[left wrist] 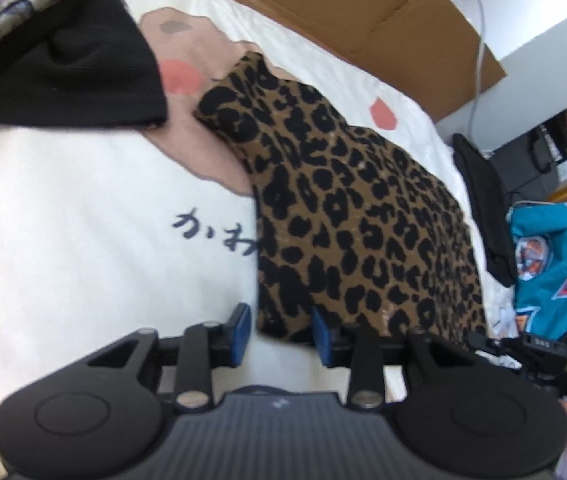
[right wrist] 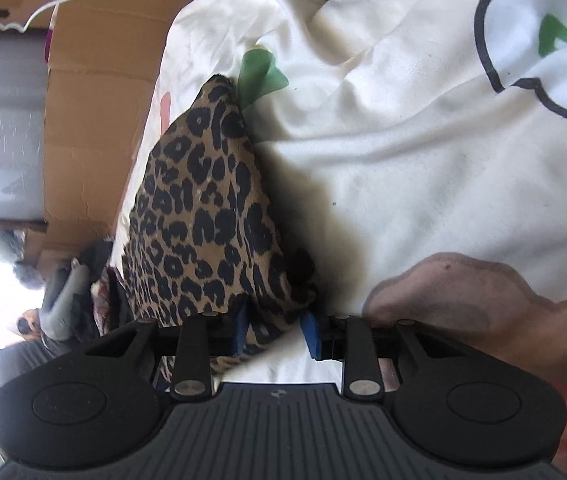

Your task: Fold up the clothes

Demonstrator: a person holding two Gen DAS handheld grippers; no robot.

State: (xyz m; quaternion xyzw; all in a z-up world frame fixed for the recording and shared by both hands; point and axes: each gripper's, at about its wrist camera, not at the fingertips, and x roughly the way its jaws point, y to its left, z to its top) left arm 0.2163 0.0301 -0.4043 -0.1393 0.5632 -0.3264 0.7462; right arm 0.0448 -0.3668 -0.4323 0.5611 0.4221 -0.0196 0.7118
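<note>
Leopard-print garment (left wrist: 347, 200) lying folded on a white printed bedsheet (left wrist: 63, 220), extending from 6 o'clock toward 11 o'clock in the left wrist view. Left gripper (left wrist: 281, 334): fingers (left wrist: 241, 332) spread, the garment's near corner between them, pads not pressing it. Right gripper (right wrist: 275, 330): fingers (right wrist: 309, 334) spread around the garment's other near corner. A black cloth (left wrist: 71, 72) lies at 10 o'clock, a cardboard box (left wrist: 363, 4) at 1 o'clock.
</note>
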